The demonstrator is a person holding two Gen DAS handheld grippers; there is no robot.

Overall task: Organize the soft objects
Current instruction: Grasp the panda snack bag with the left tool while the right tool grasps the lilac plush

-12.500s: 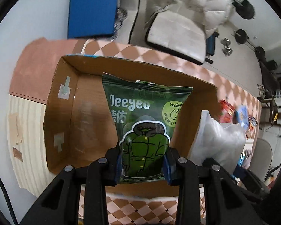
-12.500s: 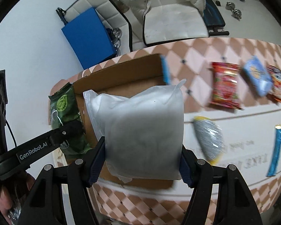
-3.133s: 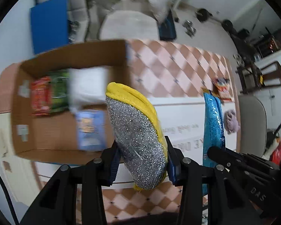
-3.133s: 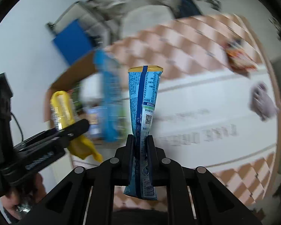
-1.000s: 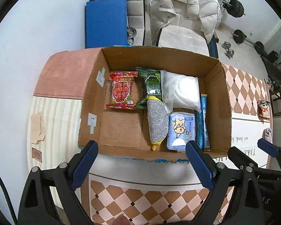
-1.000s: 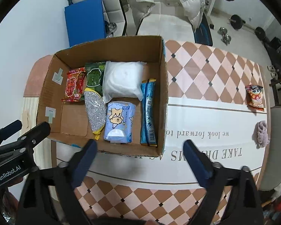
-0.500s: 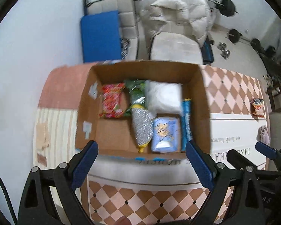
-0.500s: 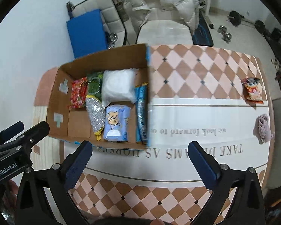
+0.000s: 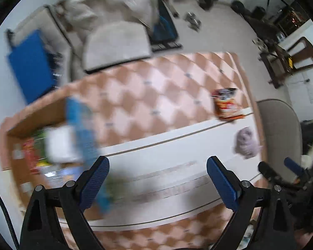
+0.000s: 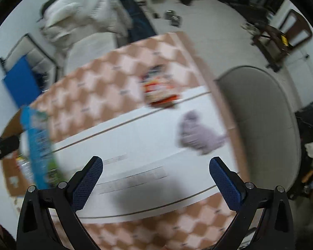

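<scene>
Left wrist view: left gripper (image 9: 156, 179) jaws spread wide, blue pads bare, nothing held, hovering over the white band of the checkered tablecloth (image 9: 169, 145). Right wrist view: right gripper (image 10: 155, 180) likewise fully released and bare, over the same white band.

Outward from the right gripper: crumpled lilac soft cloth (image 10: 198, 135) lies on the white band, ahead and slightly right. Beyond it, red-orange snack packet (image 10: 160, 89) sits near the pink/white check boundary, close to the table's far-right edge. The two are near each other but apart.

Open brown cardboard box (image 9: 31, 116) is at far left in both views, heavily motion-blurred. It looks stocked: a white soft pack, red and green packets, a blue packet against the near wall. Can't resolve exact layout.

Progress judgement: mostly done. Most items appear boxed; two remain on the table, the lilac cloth and the snack packet. Both grippers are free to take one each.
</scene>
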